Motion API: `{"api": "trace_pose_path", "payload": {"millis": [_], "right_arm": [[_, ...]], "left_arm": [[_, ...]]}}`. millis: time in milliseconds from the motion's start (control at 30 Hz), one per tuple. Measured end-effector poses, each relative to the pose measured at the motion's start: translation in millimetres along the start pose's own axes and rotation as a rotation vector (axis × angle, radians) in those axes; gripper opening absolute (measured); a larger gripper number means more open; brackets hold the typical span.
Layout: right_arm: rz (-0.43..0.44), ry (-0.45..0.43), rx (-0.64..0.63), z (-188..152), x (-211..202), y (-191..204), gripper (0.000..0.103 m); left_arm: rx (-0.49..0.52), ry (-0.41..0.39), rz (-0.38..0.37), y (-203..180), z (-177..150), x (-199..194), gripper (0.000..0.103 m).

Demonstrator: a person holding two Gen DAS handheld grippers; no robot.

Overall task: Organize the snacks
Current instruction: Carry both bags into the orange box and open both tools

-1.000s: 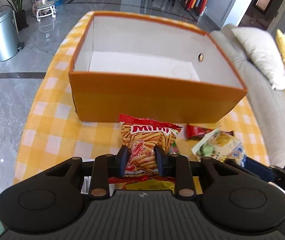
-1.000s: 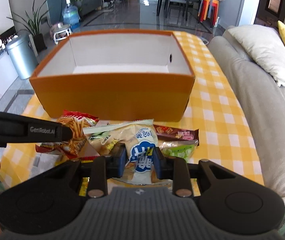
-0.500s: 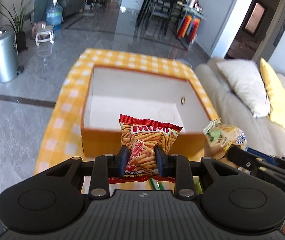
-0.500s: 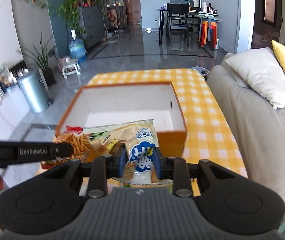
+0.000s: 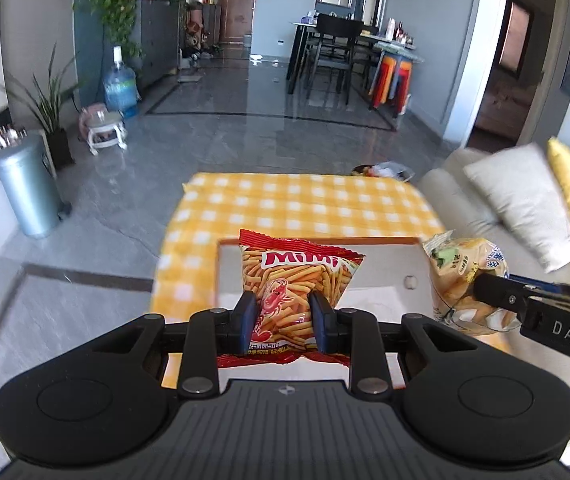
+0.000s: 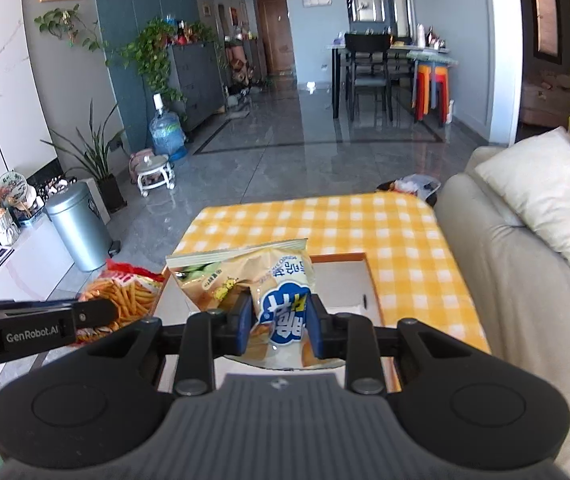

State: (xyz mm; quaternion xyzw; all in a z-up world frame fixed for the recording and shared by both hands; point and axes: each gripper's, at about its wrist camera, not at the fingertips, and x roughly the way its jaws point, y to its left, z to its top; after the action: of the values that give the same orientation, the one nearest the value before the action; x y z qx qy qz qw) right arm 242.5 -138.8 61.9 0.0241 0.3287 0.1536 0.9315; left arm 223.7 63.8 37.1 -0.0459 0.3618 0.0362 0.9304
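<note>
- Left gripper was clamped on the lower half of the red Mimi packet, held upright in the air over the orange box.
- Right gripper was pinched tight on the beige chip bag, likewise above the box, which stood on the yellow checked table.
- Both bags judged light, air-filled and soft; film looked glossy, so probably slippery (contents brittle, hard squeezing would crush them).
- Best hold judged to be across the flat body near the bottom seam, as here; the puffed middle would likely slide.
- Neither bag was in the box yet.
</note>
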Motion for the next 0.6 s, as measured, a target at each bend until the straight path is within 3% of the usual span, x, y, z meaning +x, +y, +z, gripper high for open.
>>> {"api": "trace_pose_path", "payload": {"millis": [300, 600], "right_arm": [[-0.014, 0.144, -0.004, -5, 95, -1, 0.025], [-0.042, 0.278, -0.031, -21, 170, -2, 0.026]], "left_arm": [[0.131, 0.132, 0.071, -6, -4, 74, 0.032], [0.242, 0.254, 0.086, -15, -11, 127, 0.032]]}}
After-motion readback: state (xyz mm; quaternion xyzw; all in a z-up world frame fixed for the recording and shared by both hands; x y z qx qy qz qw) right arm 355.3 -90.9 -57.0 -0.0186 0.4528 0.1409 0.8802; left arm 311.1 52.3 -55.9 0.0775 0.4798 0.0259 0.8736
